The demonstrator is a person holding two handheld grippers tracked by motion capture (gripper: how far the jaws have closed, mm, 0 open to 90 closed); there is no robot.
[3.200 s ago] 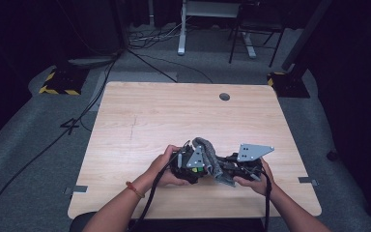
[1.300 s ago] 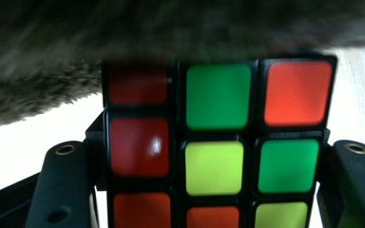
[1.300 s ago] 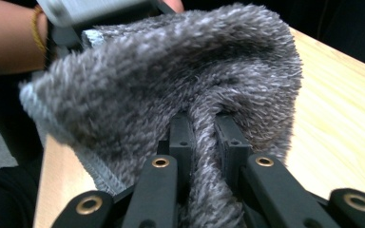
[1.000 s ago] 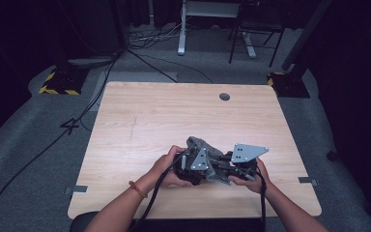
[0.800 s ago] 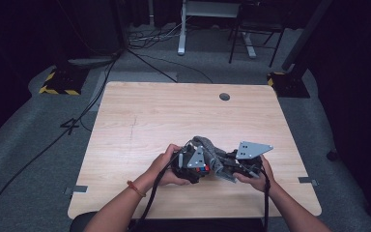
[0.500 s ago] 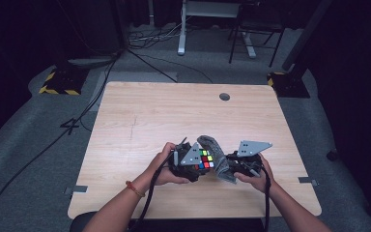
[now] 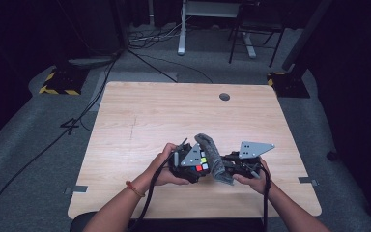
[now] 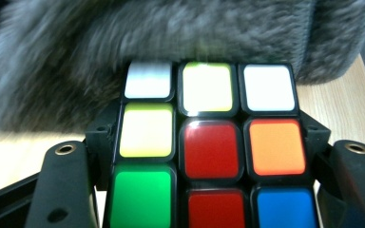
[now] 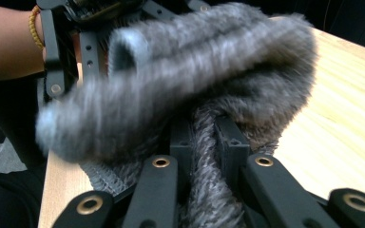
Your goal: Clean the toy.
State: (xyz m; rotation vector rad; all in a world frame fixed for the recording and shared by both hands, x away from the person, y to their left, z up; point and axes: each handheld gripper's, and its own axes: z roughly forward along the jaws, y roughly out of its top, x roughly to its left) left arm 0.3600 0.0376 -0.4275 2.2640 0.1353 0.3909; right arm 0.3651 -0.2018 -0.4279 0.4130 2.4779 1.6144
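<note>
since half a second ago the grey cloth (image 7: 213, 159) has swung back over the puzzle cube (image 7: 200, 162), covering more of the coloured face that lay open to the high view then; three seconds ago the cloth hid the cube almost wholly. the hands have hardly shifted.

nearest, the person's forearms come in from the bottom edge, a thin orange band on the left wrist. the left gripper (image 7: 187, 163) has its black jaws clamped on the cube's two sides, as the left gripper view shows: glossy square stickers in a black frame, white, yellow-green, red, orange, green and blue, with the jaws hard against the cube (image 8: 209, 147). just beyond it hangs the cloth (image 8: 161, 52), fuzzy and thick-piled. the right gripper (image 7: 236, 166) has its jaws pinched shut on a bunched fold of that cloth (image 9: 209, 185), soft and ribbed at its hem, draped in a hump toward the left gripper. both grippers face each other low over the near part of the pale wooden table (image 7: 174, 111). farther off lie cables on grey carpet.
</note>
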